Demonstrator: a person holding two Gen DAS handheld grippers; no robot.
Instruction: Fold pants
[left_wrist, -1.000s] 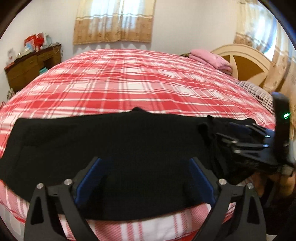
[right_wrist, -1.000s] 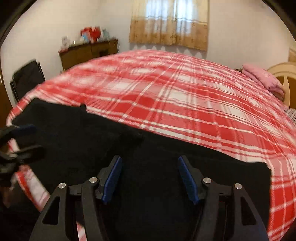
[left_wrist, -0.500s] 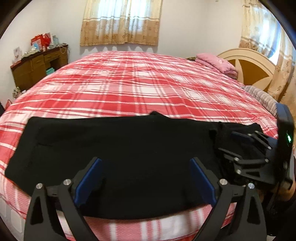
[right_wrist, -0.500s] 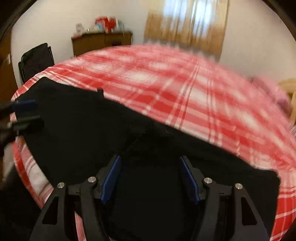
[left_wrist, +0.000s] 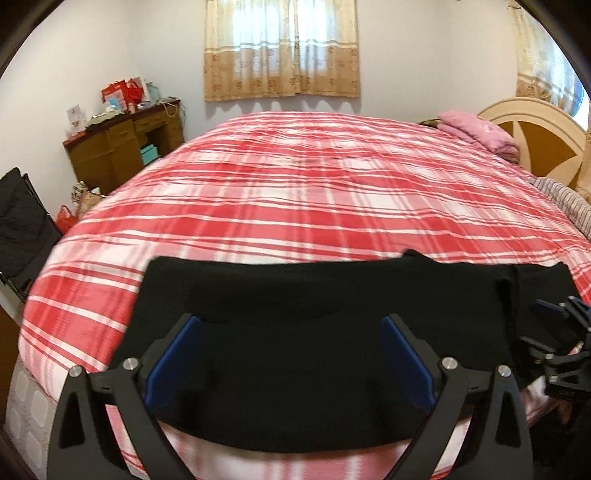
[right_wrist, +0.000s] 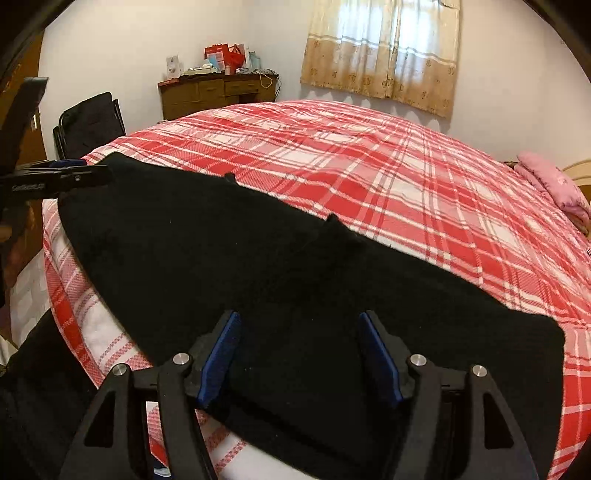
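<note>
The black pants (left_wrist: 314, 325) lie flat along the near edge of the red plaid bed (left_wrist: 314, 184), folded lengthwise; they also show in the right wrist view (right_wrist: 258, 277). My left gripper (left_wrist: 290, 354) is open and empty, hovering just above the pants' left half. My right gripper (right_wrist: 301, 350) is open and empty above the pants' right half. The right gripper shows at the right edge of the left wrist view (left_wrist: 554, 332); the left gripper shows at the left edge of the right wrist view (right_wrist: 55, 175).
A pink folded blanket (left_wrist: 476, 131) lies by the headboard (left_wrist: 535, 136) at the far right. A wooden desk (left_wrist: 122, 147) with clutter stands against the far left wall. A black chair (right_wrist: 88, 122) stands left of the bed.
Both grippers have drawn back and risen from the pants. The left view has shifted left, the right gripper sliding towards its right edge. Both stay open.
</note>
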